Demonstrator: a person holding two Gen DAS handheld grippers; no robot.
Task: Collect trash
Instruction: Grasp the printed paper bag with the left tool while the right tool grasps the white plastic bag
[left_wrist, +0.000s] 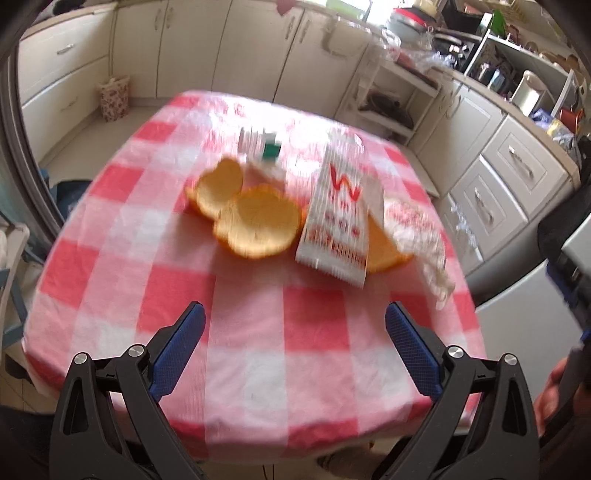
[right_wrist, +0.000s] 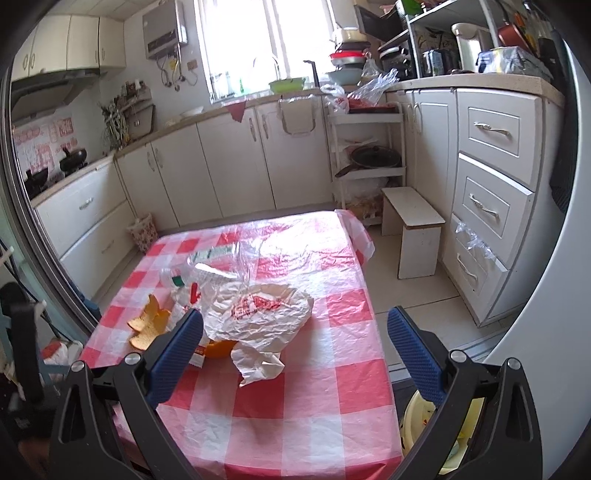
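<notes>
— Blue pads first: what are the grippers doing?

— Both have their jaws spread wide with nothing between them. The left gripper (left_wrist: 294, 319) hangs over the near edge of the table (left_wrist: 258, 369), and the right gripper (right_wrist: 295, 325) is above the table's near half, its left finger in front of the trash.

— Where is the trash?

— Mid-table, on the red-and-white checked cloth. From the left wrist view, two orange peels (left_wrist: 255, 218) lie overlapping, cup side up. Just right of them a white carton (left_wrist: 338, 210) with red print lies flat, and another peel (left_wrist: 384, 251) pokes out from under its right side. A crumpled white bag (left_wrist: 417, 236) with red lettering lies against that, reaching toward the right edge.

— Anything behind those?

— A small white pack with a green patch (left_wrist: 271, 147), blurred, at the far side of the peels. The right wrist view also shows a clear plastic wrapper (right_wrist: 229, 258) beyond the bag.

— And off the table?

— A yellow bin (right_wrist: 424, 417) sits on the floor by the table's near right corner, partly hidden by the right finger. A stool (right_wrist: 413, 218) stands farther back.
</notes>
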